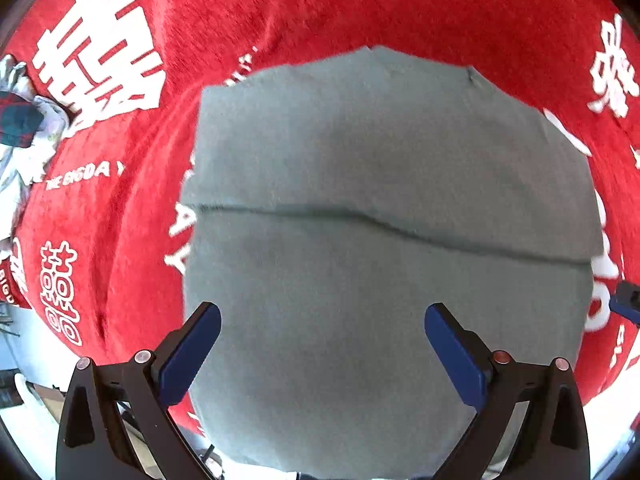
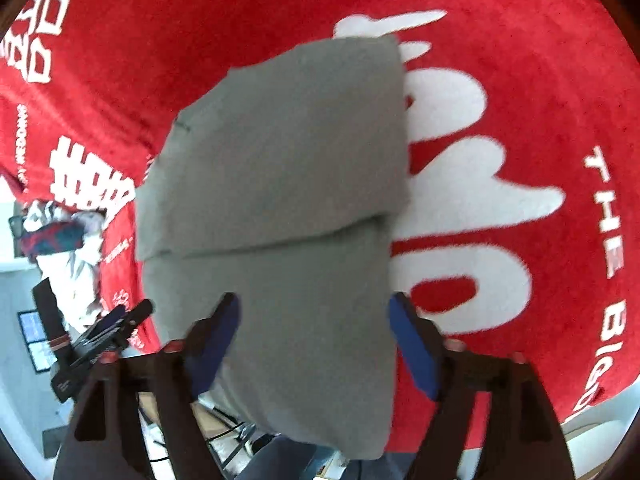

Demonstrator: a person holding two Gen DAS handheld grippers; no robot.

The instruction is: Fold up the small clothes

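A grey-green folded garment (image 1: 380, 208) lies on a red cloth with white lettering (image 1: 280, 8); a fold edge runs across its middle. It hangs over the near table edge. My left gripper (image 1: 322, 320) is open, its blue pads (image 1: 192, 356) wide apart above the garment's near half. In the right wrist view the same garment (image 2: 288, 168) fills the centre. My right gripper (image 2: 314, 316) is open, its blue pads (image 2: 412, 344) spread to either side of the garment's near part, touching nothing I can make out.
A heap of white and plaid clothes (image 1: 20, 128) lies at the left edge of the red cloth, also in the right wrist view (image 2: 60, 240). The left gripper (image 2: 100, 332) shows at lower left there. The table's near edge and floor lie below.
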